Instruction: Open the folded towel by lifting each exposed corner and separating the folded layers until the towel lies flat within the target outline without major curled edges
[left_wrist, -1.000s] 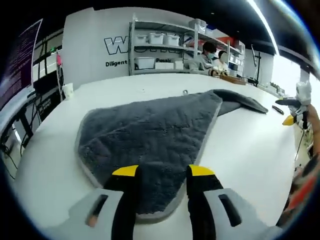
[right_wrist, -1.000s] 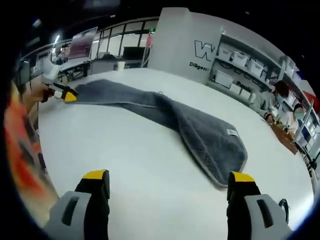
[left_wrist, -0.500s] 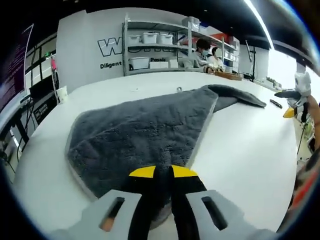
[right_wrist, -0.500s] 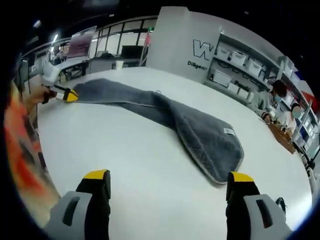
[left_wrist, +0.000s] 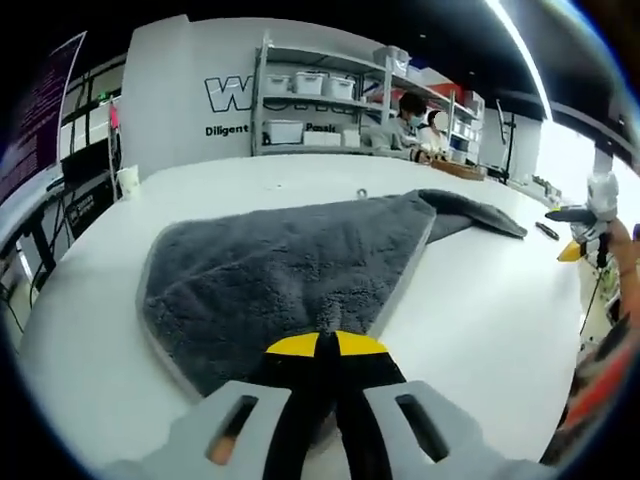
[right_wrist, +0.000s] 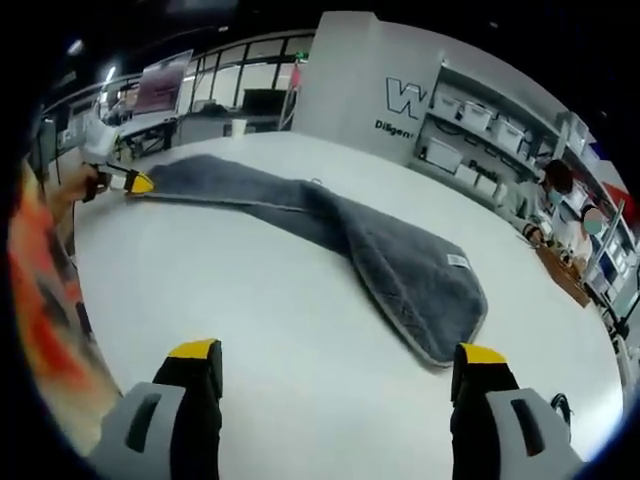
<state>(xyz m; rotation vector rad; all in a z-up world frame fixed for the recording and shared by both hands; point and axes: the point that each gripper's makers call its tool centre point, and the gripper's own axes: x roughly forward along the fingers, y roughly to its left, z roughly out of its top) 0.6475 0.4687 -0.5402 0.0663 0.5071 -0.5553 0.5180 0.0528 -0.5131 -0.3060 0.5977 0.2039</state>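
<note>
Left gripper view: we see the left gripper (left_wrist: 322, 345) pinching the near corner of the grey towel (left_wrist: 290, 270) at lower centre, the right gripper (right_wrist: 335, 355) spread above bare white table (right_wrist: 250, 300); next, we judge, lift and peel.

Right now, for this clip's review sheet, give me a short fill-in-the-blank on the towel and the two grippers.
1. The left gripper is ____ on the towel's near edge.
2. The right gripper hangs with its jaws wide ____ over the table.
3. The towel is ____ in colour.

Missing words: shut; open; grey
</note>
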